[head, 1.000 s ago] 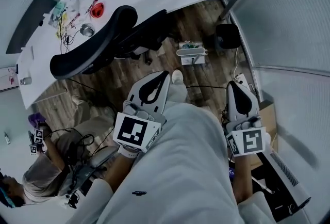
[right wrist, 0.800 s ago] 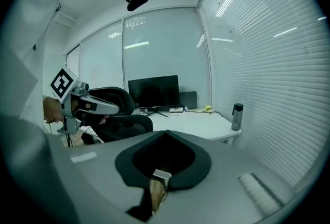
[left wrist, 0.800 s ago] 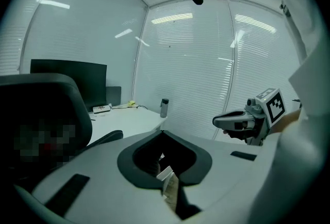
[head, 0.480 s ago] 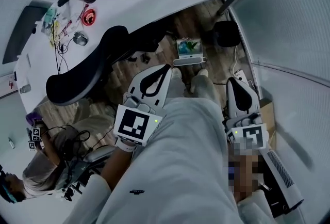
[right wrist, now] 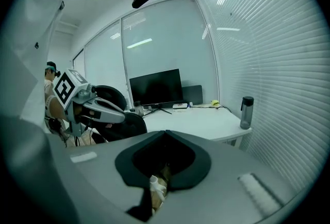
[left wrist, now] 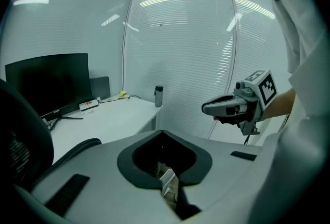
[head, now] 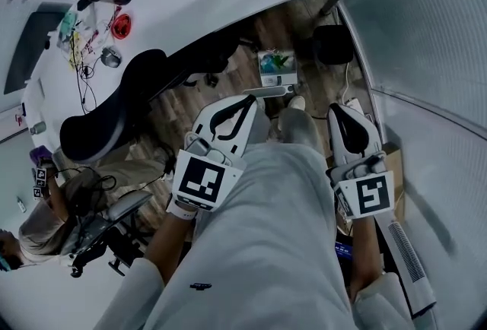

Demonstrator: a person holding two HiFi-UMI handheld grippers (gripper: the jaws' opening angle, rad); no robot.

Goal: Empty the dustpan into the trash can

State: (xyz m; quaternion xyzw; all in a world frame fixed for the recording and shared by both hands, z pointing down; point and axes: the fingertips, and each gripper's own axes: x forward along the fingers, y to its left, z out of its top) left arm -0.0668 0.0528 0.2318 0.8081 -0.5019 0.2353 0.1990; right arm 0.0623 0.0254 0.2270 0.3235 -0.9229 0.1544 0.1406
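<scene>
**Head view:** The person's white-clad legs hide much of the wood-plank floor. The left gripper and right gripper both point toward twelve o'clock, and their jaws are hard to read from above. A small pale box with something green inside sits on the floor at twelve o'clock of them. A dark rounded tub sits at one o'clock. Whether these are the task's pieces cannot be told. Compared with a second ago, the black chair sits lower and further left, and the box is slightly higher.

**Left gripper view:** Smooth matte grey shells frame a black teardrop opening. This gripper's jaws are pressed together with nothing between them. The other gripper hangs at three o'clock. At ten o'clock a cylindrical bottle and a dark monitor stand on a smooth white desk, in front of ribbed blinds. The chair is cut off at nine o'clock.

**Right gripper view:** The shells have the same shape, and this gripper's jaws are likewise together and empty. The other gripper shows at nine o'clock, in front of the chair.
</scene>
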